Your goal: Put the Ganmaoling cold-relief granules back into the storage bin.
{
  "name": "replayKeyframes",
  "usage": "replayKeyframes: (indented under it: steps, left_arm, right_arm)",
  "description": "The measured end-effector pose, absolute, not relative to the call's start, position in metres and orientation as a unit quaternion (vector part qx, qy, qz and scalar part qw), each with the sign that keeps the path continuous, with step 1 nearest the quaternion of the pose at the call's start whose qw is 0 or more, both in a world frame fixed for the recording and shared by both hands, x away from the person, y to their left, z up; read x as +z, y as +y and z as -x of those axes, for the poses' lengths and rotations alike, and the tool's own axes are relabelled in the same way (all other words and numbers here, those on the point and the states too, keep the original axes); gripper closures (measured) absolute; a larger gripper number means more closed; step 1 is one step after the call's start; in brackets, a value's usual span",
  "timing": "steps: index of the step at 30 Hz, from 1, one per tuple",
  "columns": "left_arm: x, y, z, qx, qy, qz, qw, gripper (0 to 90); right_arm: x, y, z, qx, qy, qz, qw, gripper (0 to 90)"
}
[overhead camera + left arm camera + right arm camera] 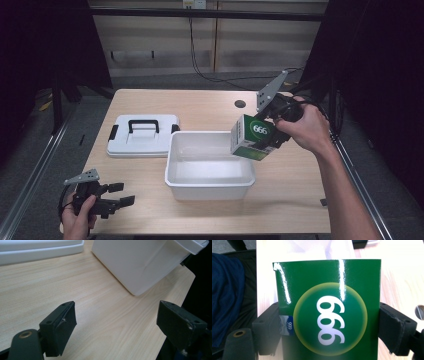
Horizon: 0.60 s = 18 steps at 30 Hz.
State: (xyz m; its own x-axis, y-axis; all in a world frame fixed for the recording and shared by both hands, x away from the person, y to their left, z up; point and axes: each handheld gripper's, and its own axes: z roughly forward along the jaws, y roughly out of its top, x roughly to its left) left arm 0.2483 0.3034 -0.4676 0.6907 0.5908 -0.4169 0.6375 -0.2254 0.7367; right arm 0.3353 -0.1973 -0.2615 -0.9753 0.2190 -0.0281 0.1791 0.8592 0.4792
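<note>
Your right gripper is clamped on the green box, one jaw on each side face; the box is held tilted just above the right rim of the white tub. Your left gripper sits low over the table at its near left corner, jaws spread wide, nothing between them. The tub's wall is just ahead of them, the white lid further out.

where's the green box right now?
High view: the green box is clamped in the right gripper, held above the right rim of the white bin.
</note>
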Motion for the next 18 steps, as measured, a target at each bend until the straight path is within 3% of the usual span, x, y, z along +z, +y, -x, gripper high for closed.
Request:
replayKeyframes:
  steps: [18]
  left_arm:
    - [-0.468,0.303,-0.249,-0.028,0.393,-0.782,0.483,16.0]
  right_arm:
    - [-0.29,-0.154,-0.351,0.187,0.979,-0.079,0.021,16.0]
